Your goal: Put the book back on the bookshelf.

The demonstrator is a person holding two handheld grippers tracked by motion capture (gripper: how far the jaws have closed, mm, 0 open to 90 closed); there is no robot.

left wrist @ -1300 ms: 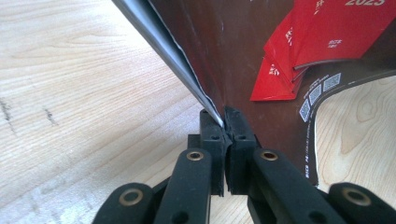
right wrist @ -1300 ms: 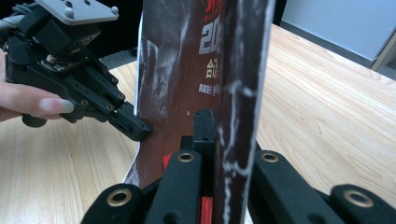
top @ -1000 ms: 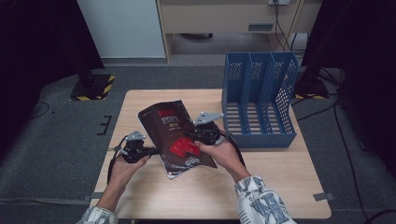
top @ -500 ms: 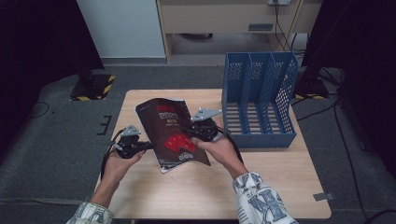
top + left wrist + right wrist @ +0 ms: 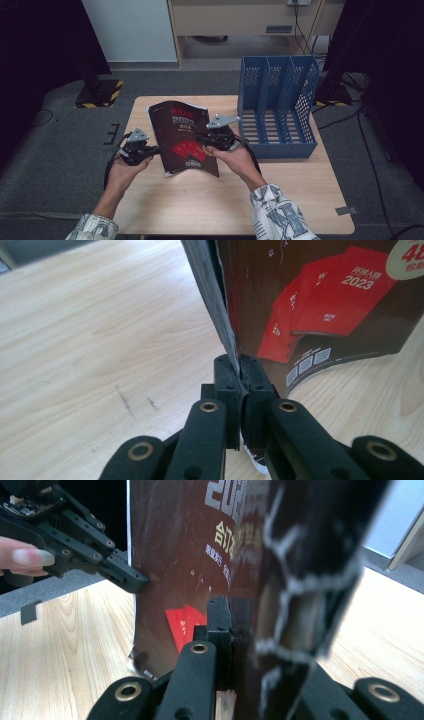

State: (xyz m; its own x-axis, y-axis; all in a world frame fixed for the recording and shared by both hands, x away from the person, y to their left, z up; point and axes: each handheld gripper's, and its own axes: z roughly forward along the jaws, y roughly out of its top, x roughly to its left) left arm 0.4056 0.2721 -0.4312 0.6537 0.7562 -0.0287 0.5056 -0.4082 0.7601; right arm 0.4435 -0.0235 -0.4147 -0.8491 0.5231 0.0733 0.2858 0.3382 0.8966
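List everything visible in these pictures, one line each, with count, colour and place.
magazine: one, dark brown cover with red books printed on it, held up above the table's left half, between the two grippers.
file rack: one, blue, perforated walls, three slots, standing on the table's far right part.
table: one, light wood, centre of the high view.
cabinet: one, beige, behind the table.
stand base: one, black with yellow-black stripes, on the grey floor at far left.
left gripper: one, black, shut on the magazine's left edge.
right gripper: one, black, shut on the magazine's right edge.
sleeves: two, white with dark pattern, bottom of the high view.
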